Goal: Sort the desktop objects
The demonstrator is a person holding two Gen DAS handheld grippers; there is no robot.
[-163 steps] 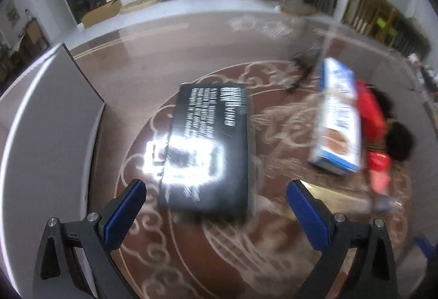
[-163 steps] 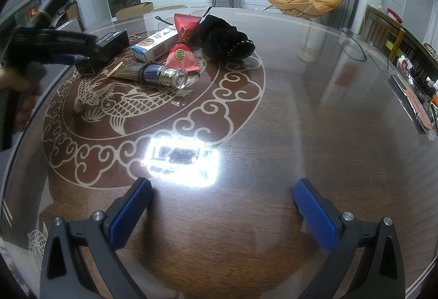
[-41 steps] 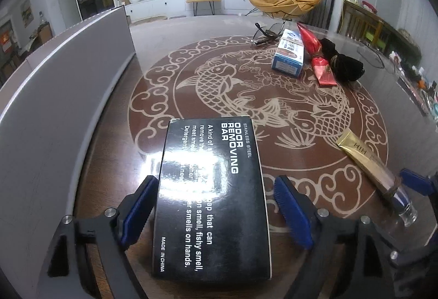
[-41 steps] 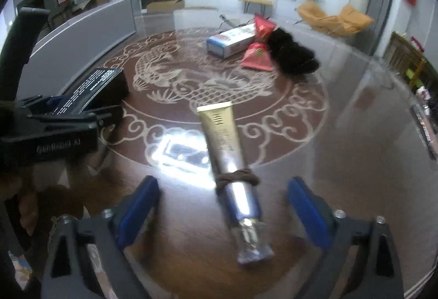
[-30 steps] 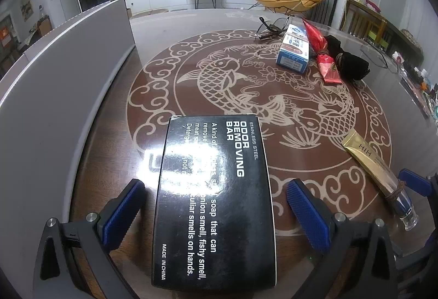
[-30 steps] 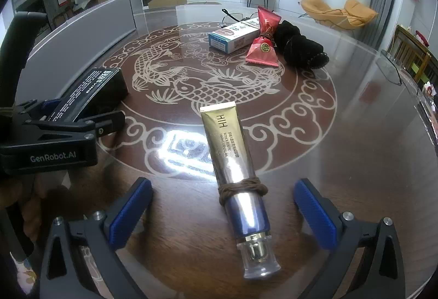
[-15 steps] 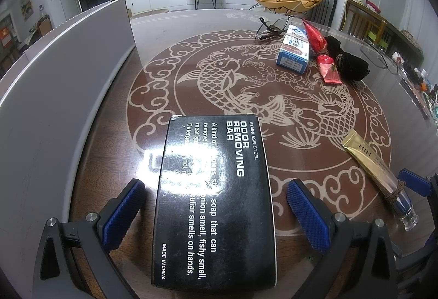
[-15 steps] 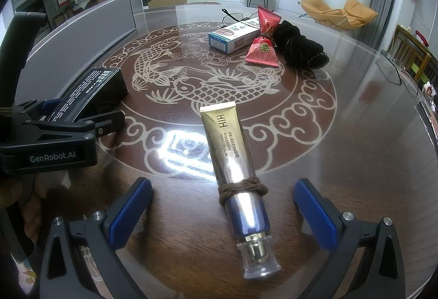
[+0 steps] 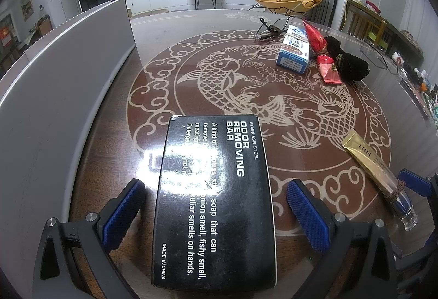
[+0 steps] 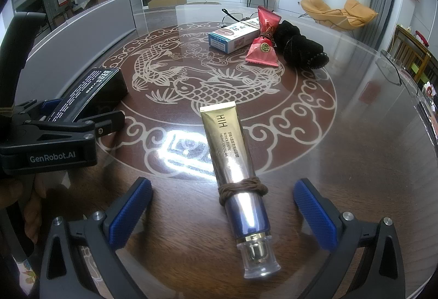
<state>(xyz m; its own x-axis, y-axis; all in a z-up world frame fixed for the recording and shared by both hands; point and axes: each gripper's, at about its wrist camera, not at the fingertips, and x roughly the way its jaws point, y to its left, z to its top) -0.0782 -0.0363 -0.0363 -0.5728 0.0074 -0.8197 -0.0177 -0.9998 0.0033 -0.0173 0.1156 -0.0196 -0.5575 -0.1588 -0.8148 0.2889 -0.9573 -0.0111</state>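
Note:
A black "Odor Removing Bar" box [image 9: 215, 194] lies flat on the glass-topped table between the open jaws of my left gripper [image 9: 216, 212], with a gap on each side. The box also shows in the right wrist view [image 10: 93, 88]. A gold and silver cream tube [image 10: 235, 162] with a brown band around it lies between the open jaws of my right gripper [image 10: 223, 212], untouched. The tube also shows at the right of the left wrist view [image 9: 375, 170].
At the far side lie a blue and white carton [image 10: 235, 34], a red packet [image 10: 264, 44], a black fabric bundle [image 10: 301, 45] and a dark cable [image 9: 269, 27]. A grey panel [image 9: 54, 79] runs along the table's left edge. Glasses [image 10: 391, 66] lie at the right.
In the last second nothing has moved. Before that, the left gripper opened off the black box, and the box and tube were brought to the near side.

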